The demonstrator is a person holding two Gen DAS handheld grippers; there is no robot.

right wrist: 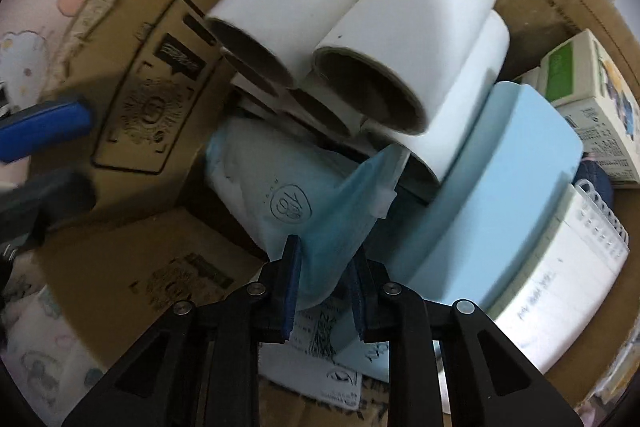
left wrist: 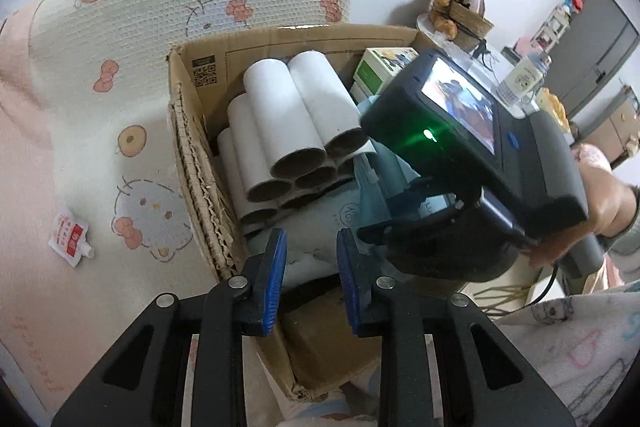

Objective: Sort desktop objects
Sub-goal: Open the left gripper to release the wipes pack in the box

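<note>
Inspecting the box: an open brown corrugated cardboard box sits on a white textured cloth printed with cartoon faces and bows; both grippers are over it.
Box contents, tubes: a stack of white paper-covered cardboard tubes lies on its side against the box's printed wall, open ends facing the cameras.
Box contents, pouch: a soft pale blue pouch with a round embossed mark lies under the tubes' open ends.
Box contents, other: a white and green printed carton stands at the far wall; a white spiral-bound notebook leans beside a light blue flat board.
Right gripper: points down into the box, blue pads nipped on a blue translucent flap hanging off the pouch; the flap fills the narrow gap between them.
Left gripper: hangs over the near box edge, jaws partly apart, pads touching nothing; the pouch's pale end shows beyond the gap.
Person: a hand grips the right gripper's black body at the left view's right side.
Outside the box: a small white and red spouted sachet lies on the cloth, well apart from the box.
</note>
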